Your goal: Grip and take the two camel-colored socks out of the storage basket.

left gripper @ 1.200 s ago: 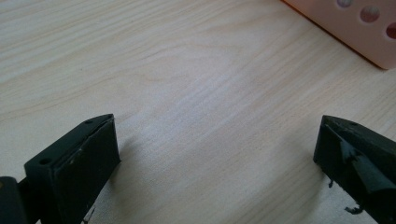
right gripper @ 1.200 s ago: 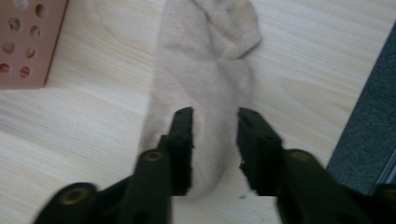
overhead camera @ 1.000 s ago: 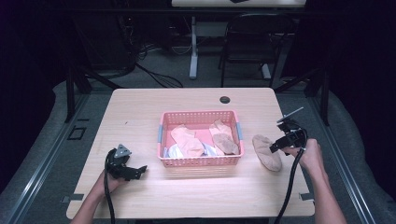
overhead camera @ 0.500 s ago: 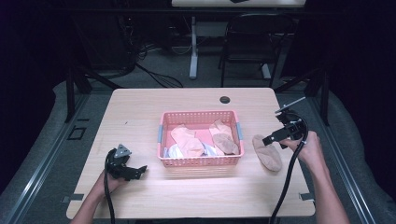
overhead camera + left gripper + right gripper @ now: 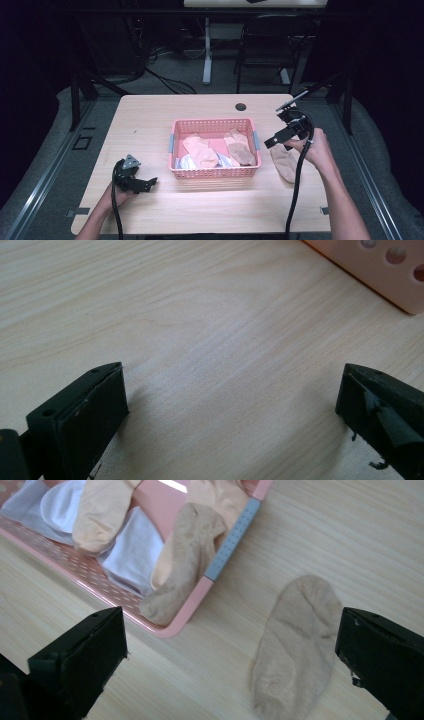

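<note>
A pink plastic basket (image 5: 214, 173) stands mid-table and holds several socks, peach, tan and white. One tan sock (image 5: 284, 163) lies flat on the table just right of the basket. My right gripper (image 5: 278, 129) hovers above that sock and the basket's right end. Its jaws have just been opening and nothing is between them. In the right gripper view, the open right gripper (image 5: 227, 630) frames the tan sock (image 5: 295, 650) and the basket's corner (image 5: 185, 612) far below. My left gripper (image 5: 148, 184) rests open on the table at the front left, empty (image 5: 230, 385).
A small dark round grommet (image 5: 241, 106) sits at the table's far edge. The basket's corner (image 5: 380, 270) is a short way ahead of the left gripper. Bare wood lies left of and in front of the basket. A chair and desk legs stand beyond the table.
My right gripper has lifted up and away from the tan sock, which stays lying on the table. The left gripper has not moved.
</note>
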{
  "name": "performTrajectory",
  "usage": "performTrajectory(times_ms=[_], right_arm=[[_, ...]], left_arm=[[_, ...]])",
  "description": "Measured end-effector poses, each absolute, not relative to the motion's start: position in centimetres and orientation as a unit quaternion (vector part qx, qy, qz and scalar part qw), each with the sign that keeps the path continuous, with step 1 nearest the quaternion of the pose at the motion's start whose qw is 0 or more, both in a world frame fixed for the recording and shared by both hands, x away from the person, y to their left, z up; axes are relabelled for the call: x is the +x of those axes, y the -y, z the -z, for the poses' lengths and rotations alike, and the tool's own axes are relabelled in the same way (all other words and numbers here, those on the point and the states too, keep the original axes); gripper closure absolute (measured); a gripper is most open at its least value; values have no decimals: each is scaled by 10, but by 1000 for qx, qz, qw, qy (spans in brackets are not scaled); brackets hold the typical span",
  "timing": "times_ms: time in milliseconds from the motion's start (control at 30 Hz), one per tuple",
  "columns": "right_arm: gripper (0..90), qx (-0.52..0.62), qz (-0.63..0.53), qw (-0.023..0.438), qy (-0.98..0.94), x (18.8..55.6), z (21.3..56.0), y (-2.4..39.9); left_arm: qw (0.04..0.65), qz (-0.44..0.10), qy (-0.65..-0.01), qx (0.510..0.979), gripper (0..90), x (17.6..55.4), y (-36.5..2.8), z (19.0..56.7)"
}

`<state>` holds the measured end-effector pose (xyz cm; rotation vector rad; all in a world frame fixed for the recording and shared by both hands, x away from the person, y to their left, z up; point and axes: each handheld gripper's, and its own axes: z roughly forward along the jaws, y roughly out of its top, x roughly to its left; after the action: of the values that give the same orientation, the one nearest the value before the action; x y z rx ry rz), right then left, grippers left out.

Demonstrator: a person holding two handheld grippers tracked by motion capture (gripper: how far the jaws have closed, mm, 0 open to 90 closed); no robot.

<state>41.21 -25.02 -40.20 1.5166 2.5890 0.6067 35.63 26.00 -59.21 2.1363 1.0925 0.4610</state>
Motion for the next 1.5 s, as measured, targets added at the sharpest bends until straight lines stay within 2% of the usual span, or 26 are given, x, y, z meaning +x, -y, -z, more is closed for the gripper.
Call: performTrajectory(times_ms=[800, 933, 1000, 1200, 1500], right_arm=[[38, 437, -185, 9, -880, 435, 418, 172], [63, 426, -190, -9, -884, 437, 424, 161], [115, 422, -183, -15, -888, 440, 432, 155], [191, 426, -167, -25, -889, 444, 446, 150], [336, 430, -124, -19, -894, 448, 470, 149]], left_arm=[[342, -177, -420, 822, 0, 356, -260, 592], [342, -177, -420, 822, 0, 356, -260, 592], [342, -177, -420, 822, 0, 356, -260, 592], [342, -177, -420, 822, 0, 356, -260, 592], [342, -177, -420, 822, 0, 356, -260, 592]])
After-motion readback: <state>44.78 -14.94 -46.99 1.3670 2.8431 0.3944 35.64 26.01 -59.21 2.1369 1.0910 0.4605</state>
